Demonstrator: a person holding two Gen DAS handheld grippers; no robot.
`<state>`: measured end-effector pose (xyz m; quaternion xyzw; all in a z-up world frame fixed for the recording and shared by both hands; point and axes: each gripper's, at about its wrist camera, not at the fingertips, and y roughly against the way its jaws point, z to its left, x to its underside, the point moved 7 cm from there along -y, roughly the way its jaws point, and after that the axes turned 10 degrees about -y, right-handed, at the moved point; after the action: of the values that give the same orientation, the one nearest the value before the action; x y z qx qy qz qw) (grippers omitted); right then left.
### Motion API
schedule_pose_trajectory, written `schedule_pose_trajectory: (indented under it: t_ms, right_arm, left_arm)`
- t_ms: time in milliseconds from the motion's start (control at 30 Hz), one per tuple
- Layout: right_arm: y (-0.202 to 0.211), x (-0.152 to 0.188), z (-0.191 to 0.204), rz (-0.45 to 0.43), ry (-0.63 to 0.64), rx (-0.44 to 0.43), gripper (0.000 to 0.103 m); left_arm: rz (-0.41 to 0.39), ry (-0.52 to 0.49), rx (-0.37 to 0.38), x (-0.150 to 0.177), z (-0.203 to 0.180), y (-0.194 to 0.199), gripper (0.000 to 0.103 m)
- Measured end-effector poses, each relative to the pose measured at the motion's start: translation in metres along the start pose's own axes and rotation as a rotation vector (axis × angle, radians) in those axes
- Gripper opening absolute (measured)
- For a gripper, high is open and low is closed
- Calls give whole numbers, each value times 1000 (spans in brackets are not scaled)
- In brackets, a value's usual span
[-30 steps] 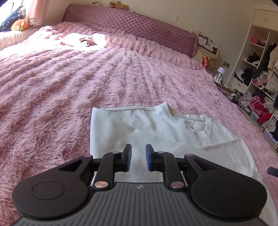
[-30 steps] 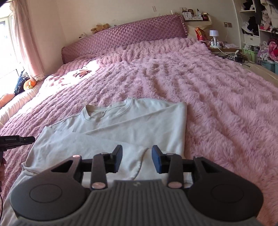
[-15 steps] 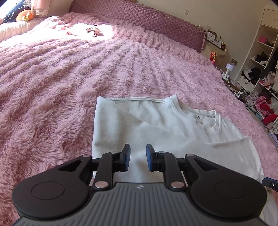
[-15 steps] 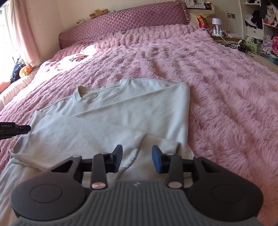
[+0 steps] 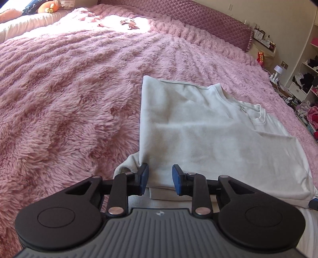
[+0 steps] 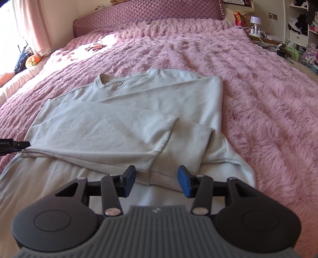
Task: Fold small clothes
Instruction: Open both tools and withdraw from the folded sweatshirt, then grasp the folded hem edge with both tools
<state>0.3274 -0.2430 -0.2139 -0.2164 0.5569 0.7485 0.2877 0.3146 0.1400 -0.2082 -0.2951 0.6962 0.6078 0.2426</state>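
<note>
garments: 1 pale grey-white sweatshirt (image 6: 127, 123), soft matte knit, ribbed round collar with one small button; lies flat on the bed, near its front edge, collar toward the headboard
folds: both sleeves laid across the chest, 2 cuffs overlapping near the hem; left side edge straight, bottom hem ribbed
grippers: 2, black plastic arms, blue rubber pads, round pivot housings, ribbed grey body
left gripper (image 5: 160, 179): fingers parted, nothing pinched; low over the hem at the shirt's left side, left pad (image 5: 143, 178) right by a bunched bit of cloth, contact unclear
right gripper (image 6: 157, 181): fingers spread wide, nothing between them; low over the hem by the folded cuffs, not clear if touching
other gripper in view: left tip seen at left edge of right wrist view, level with the sleeve fold
blanket (image 5: 59, 95): 1, pink, long shaggy fur, ridged in rows, covers whole bed
headboard (image 6: 151, 10): 1, mauve, diamond quilted, ruffled edge
small brown item (image 6: 95, 46): 1, on the sunlit patch far up the bed, too small to tell
lamp (image 6: 255, 20): 1, white, small, on the bedside
shelves (image 5: 306, 79): white, open, stuffed with clothes
</note>
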Motion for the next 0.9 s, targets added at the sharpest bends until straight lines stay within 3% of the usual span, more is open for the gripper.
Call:
schedule_pose_trajectory:
  t_ms: [200,367,500,633,767,900]
  right_arm:
    - [81,-6,17,-78,14,-62,51]
    - [167,8,24,-143,33,-121,59]
    - [221,44,16,-144,29,-134,61]
    - [248,88,-1,-110,53,-82,61]
    - [252,134,-30,-17,28,-24,60]
    - [240,162,-62,55,-25,43,60]
  left_arm:
    - [-76,24,68,-18,-19,70,39]
    - [-110,-51,110,-7,-42,160,63]
    - [-73,-86,116,31,-48,207,69]
    - [-3,-64,97,80,-37,226,70]
    - [83,17,78,134,-10,228,69]
    - [133,106,44,161,16,225,69]
